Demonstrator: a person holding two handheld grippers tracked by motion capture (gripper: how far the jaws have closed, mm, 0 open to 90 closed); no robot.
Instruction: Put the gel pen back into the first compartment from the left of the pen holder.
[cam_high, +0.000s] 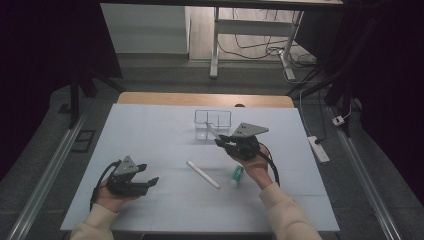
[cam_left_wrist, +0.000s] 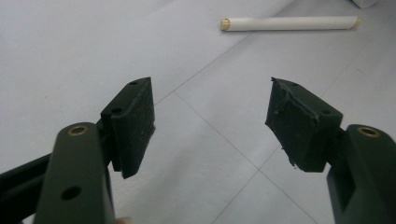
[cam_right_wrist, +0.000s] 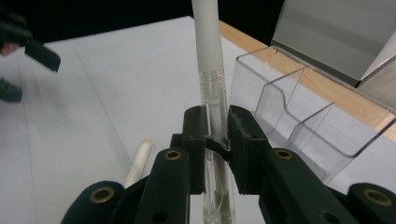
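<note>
Clamped between the right gripper (cam_right_wrist: 216, 140)'s jaws, a clear-barrelled pen with a frosted white cap (cam_right_wrist: 208, 56) points up beside the clear divided organiser (cam_right_wrist: 299, 116). Left gripper (cam_left_wrist: 212, 121) rests with jaws wide apart, holding nothing; a white pen (cam_left_wrist: 289, 23) lies just ahead of it.

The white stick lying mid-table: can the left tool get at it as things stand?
Probably yes. The left tool is open and empty, and bare table lies between it and the white stick, with nothing in the way.
</note>
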